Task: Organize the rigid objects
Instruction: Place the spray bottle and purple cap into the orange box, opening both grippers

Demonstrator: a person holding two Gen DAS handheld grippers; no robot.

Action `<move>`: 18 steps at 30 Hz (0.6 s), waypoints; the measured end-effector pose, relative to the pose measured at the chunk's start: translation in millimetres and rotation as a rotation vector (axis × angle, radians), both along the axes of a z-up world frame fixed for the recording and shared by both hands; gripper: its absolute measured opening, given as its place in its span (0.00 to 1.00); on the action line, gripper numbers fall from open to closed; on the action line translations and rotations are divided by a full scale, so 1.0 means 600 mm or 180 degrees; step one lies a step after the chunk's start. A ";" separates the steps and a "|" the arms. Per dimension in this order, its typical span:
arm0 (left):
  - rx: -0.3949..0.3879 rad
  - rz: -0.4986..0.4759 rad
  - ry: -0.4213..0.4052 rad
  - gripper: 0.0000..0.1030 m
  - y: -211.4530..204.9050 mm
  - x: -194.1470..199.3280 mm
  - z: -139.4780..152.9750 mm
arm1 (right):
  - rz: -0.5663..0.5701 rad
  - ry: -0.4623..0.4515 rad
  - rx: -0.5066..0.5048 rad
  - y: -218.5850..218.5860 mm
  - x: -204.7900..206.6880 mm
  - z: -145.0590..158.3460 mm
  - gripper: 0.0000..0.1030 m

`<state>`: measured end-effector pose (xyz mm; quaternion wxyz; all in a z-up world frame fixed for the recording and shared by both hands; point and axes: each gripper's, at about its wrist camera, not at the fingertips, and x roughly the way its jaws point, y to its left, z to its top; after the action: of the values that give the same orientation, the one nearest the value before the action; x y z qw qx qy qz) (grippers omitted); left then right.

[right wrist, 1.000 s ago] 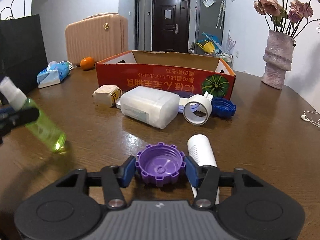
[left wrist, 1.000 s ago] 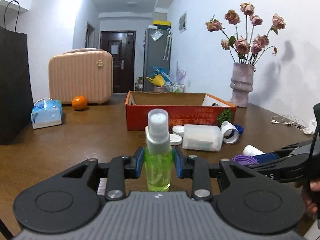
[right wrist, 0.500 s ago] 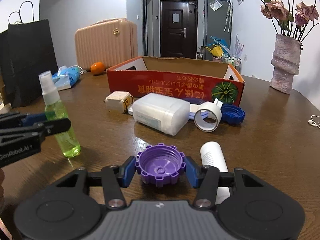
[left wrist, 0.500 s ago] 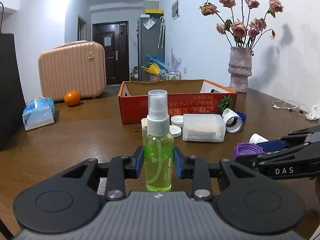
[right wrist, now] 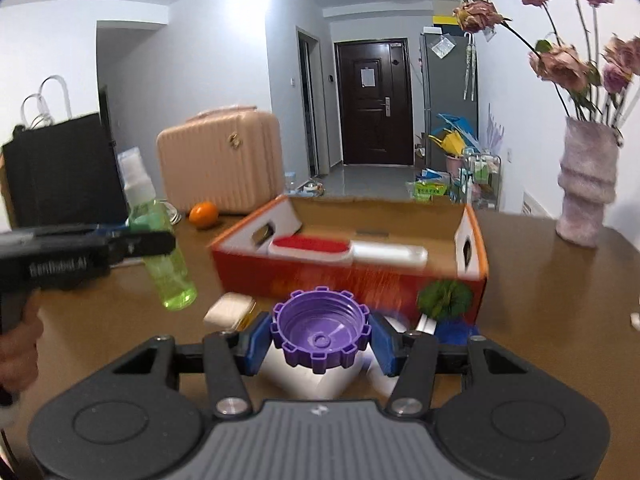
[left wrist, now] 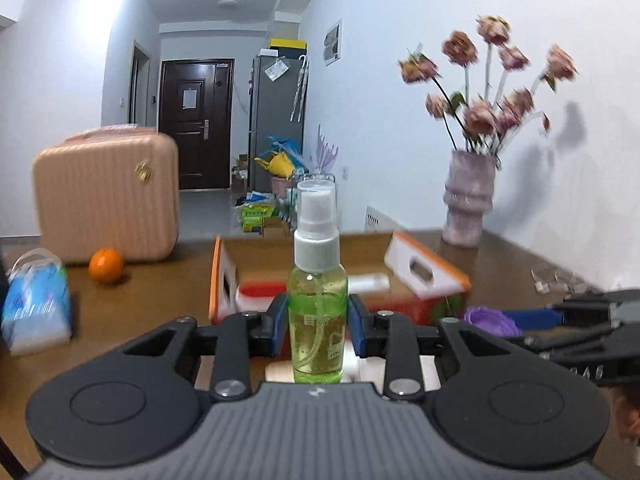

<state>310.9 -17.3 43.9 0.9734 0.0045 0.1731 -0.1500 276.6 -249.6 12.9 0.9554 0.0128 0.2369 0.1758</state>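
Between the blue pads of the left gripper (left wrist: pixel 318 330) stands a green spray bottle (left wrist: pixel 317 312), upright in the left wrist view, its white pump head topped by a clear cap; the pads press on its sides, so this claw is clamped on the bottle. From the right wrist view the same bottle (right wrist: pixel 160 248) hangs tilted above the brown table (right wrist: pixel 560 300), clear of the surface, to the left of the orange cardboard box (right wrist: pixel 360 280). Held by the right gripper (right wrist: pixel 320 338) is a purple toothed cap (right wrist: pixel 320 330), open side up, with a blue pad against each side; this claw grasps the cap, which sits in front of the box's near wall. Inside the box lies a white holder with a red top (right wrist: pixel 310 246) and a white piece beside it. Just before the box on the table are a cream block (right wrist: pixel 228 308), a blue cap (right wrist: pixel 454 326) and blurred white items under the right gripper. Farther back rest an orange (right wrist: pixel 204 214), a pink suitcase (right wrist: pixel 220 160), a black bag (right wrist: pixel 60 168) and a vase of dried roses (right wrist: pixel 586 192). A blue tissue pack (left wrist: pixel 36 308) lies at the left.
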 end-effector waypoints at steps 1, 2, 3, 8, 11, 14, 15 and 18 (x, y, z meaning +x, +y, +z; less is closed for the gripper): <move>0.0011 -0.0019 -0.0018 0.30 -0.006 0.027 0.010 | 0.0003 -0.0003 -0.0013 -0.006 0.028 0.012 0.50; 0.0007 -0.0019 -0.0040 0.30 -0.012 0.061 0.020 | 0.0009 -0.0001 -0.0032 -0.010 0.054 0.022 0.50; 0.0001 -0.0014 -0.0048 0.30 -0.018 0.088 0.026 | 0.0011 -0.0004 -0.0042 -0.016 0.081 0.031 0.50; 0.0023 0.0139 0.0158 0.30 -0.041 0.267 0.025 | -0.0064 0.0259 -0.0111 -0.047 0.267 0.052 0.50; 0.0104 0.0328 0.0245 0.30 -0.043 0.366 -0.002 | -0.0148 0.0456 -0.0218 -0.056 0.376 0.046 0.50; 0.0224 0.0403 0.0487 0.30 -0.046 0.447 -0.034 | -0.0194 0.0685 -0.0339 -0.057 0.477 0.027 0.50; 0.0290 0.0434 0.0598 0.30 -0.050 0.470 -0.046 | -0.0207 0.0747 -0.0391 -0.056 0.504 0.019 0.50; 0.0425 0.0538 0.0801 0.30 -0.050 0.514 -0.073 | -0.0253 0.0961 -0.0589 -0.047 0.580 -0.011 0.51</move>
<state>619.0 -47.1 0.1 0.9507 0.0357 0.3030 -0.0551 624.8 -277.6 6.3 0.9123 -0.0396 0.3921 0.1114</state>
